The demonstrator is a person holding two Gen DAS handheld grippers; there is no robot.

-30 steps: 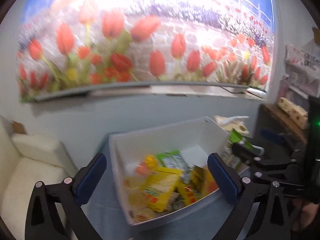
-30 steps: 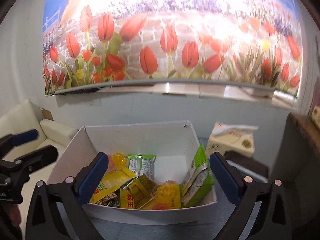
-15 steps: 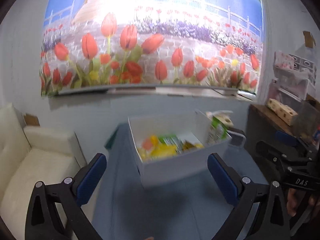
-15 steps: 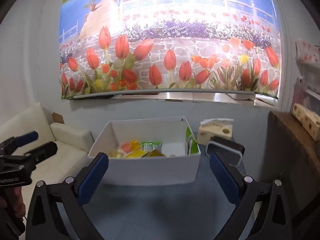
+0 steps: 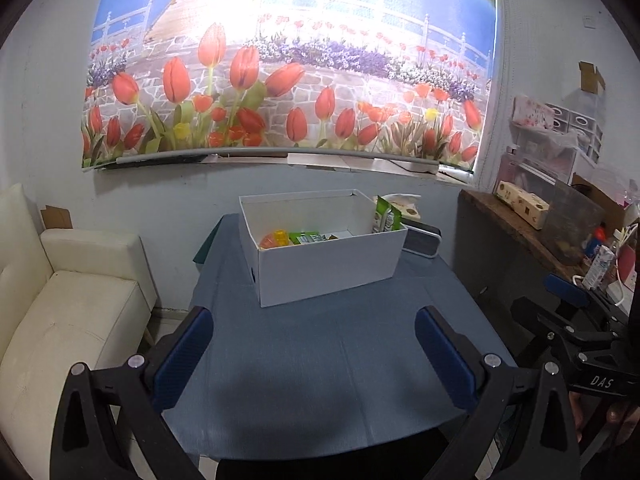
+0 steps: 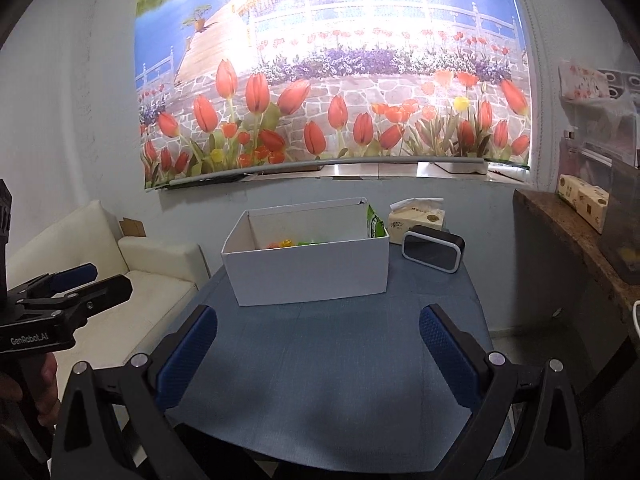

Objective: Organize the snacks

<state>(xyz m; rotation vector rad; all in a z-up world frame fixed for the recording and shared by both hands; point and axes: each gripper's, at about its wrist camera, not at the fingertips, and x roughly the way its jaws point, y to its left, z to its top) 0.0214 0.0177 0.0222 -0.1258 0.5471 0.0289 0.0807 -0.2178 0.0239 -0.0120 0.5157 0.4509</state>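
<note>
— Where are the snacks?

— In the white rectangular cardboard box [image 5: 324, 256] at the far edge of the blue-covered table [image 5: 320, 360]: yellow and green packets [image 5: 292, 237] low inside, and a green pouch [image 5: 386, 219] upright against its right wall.

— And the tools?

— The left gripper [image 5: 314, 354] and right gripper [image 6: 318, 354] both gape wide, grasping nothing, above the table's near edge.

— Anything beside the box?

— A tissue pack [image 6: 418, 216] and a black speaker [image 6: 432, 247], at the far right corner.

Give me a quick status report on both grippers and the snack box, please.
Left gripper open, empty. Right gripper open, empty. White box on table, snacks inside. Nothing in the way.
</note>
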